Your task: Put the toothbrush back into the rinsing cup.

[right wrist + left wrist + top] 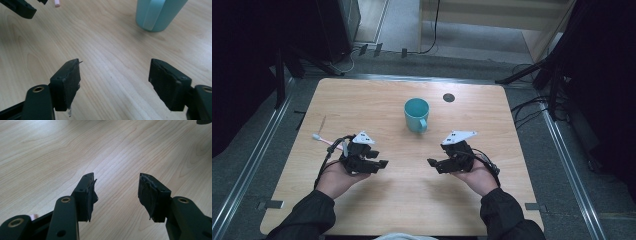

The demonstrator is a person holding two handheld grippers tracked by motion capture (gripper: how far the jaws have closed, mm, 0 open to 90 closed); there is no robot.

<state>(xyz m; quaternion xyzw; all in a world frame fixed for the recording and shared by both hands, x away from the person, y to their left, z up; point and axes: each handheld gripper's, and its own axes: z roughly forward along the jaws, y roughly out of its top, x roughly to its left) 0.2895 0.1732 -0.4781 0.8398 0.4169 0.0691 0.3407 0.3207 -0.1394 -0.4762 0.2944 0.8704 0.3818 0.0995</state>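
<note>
Right gripper view, teal mug [157, 13], left gripper [21, 7]

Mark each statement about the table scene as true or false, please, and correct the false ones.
1. The teal mug stands upright on the wooden table. True.
2. The left gripper is shut on the mug. False: its jaws stand open with bare table between them.
3. The right gripper is open and holds nothing. True.
4. The mug's handle points toward the far edge of the table. False: in the high view it faces the person's side.
5. A toothbrush lies on the table near the left gripper. True.
</note>
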